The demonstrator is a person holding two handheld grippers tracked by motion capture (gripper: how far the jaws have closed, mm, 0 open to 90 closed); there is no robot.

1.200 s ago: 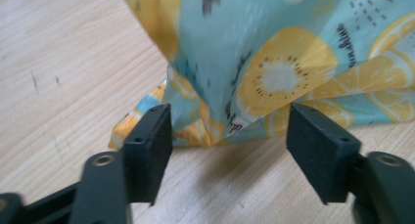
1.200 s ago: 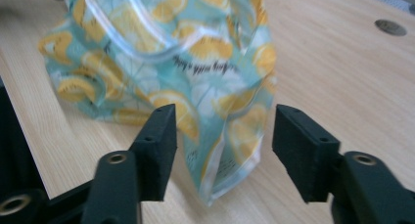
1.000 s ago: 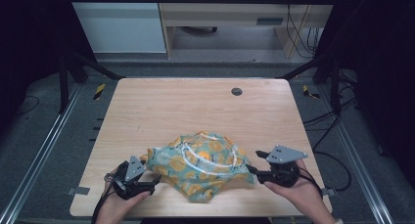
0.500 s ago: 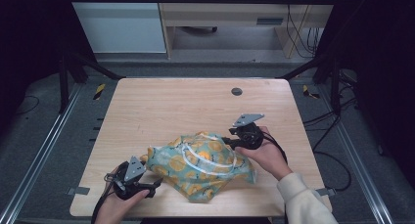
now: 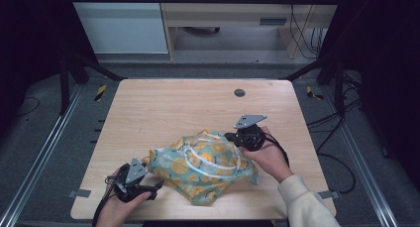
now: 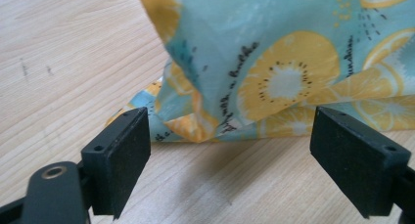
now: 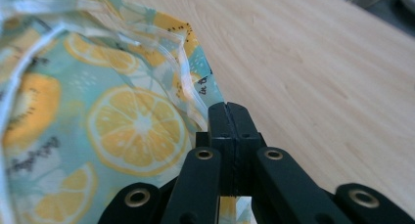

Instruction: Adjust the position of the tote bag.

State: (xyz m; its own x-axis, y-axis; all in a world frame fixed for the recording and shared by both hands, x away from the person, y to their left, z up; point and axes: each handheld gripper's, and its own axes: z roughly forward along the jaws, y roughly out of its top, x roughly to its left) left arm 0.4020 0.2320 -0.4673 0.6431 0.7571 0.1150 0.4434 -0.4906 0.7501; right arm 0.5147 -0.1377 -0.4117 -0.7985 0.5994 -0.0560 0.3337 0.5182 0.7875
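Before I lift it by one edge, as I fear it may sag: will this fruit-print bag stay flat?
Probably not: the fruit-print bag lies crumpled in soft folds, so it should droop. It looks thin, likely light. Its glossy trim might slip.

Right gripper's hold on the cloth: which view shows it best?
The right gripper view: the right gripper has its jaws pressed together on the cloth edge. The high view shows it at the cloth's far right side, jaws hidden. The left gripper view shows cloth between open jaws.
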